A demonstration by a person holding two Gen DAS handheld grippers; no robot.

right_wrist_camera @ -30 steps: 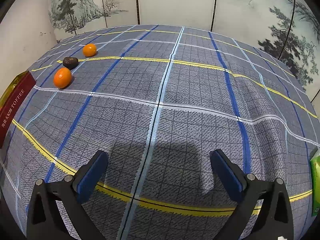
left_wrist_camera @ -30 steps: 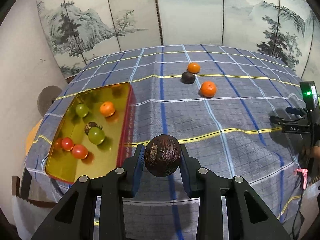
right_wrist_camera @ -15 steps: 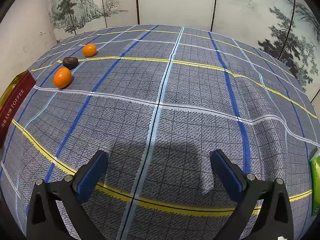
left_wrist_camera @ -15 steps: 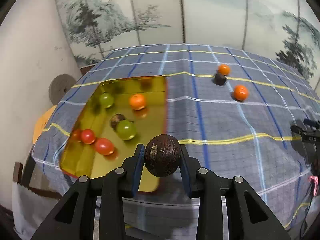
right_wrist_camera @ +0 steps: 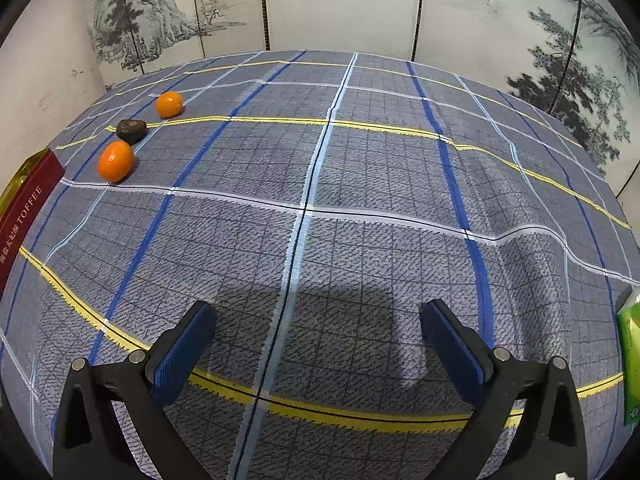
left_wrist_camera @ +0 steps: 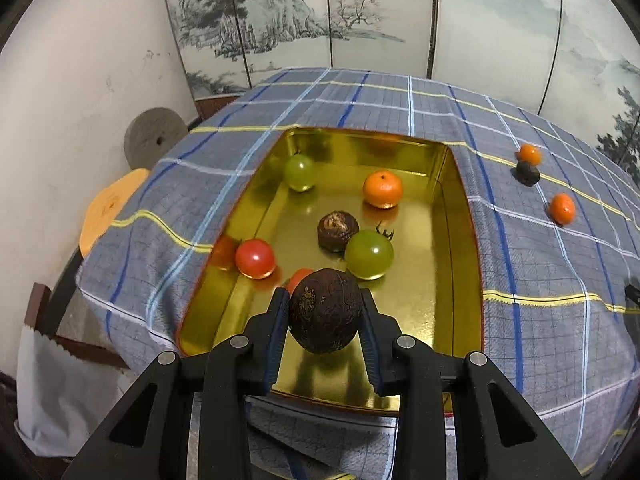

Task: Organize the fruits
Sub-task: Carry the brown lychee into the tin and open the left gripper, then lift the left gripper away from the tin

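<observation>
My left gripper [left_wrist_camera: 325, 312] is shut on a dark brown wrinkled fruit [left_wrist_camera: 325, 312], held above the near end of a gold tin tray [left_wrist_camera: 452, 272]. Inside the tray lie an orange [left_wrist_camera: 382, 189], two green tomatoes [left_wrist_camera: 299, 172] [left_wrist_camera: 369, 254], a red tomato [left_wrist_camera: 255, 258], another brown fruit [left_wrist_camera: 337, 231] and a red one partly hidden behind the held fruit. On the cloth, two oranges [right_wrist_camera: 116, 161] [right_wrist_camera: 169, 104] and a dark fruit [right_wrist_camera: 131, 130] lie far left in the right wrist view. My right gripper [right_wrist_camera: 318, 326] is open over bare cloth.
The table wears a blue-grey plaid cloth [right_wrist_camera: 360, 184]. The tray's red side [right_wrist_camera: 24, 216] shows at the left edge of the right wrist view. A green packet [right_wrist_camera: 631, 360] sits at the right edge. A folding screen stands behind; a wall and orange stool [left_wrist_camera: 108, 208] are left.
My left gripper has carried the brown fruit leftward from over the cloth to above the gold tray, which now fills the middle of its view. The right gripper has stayed still.
</observation>
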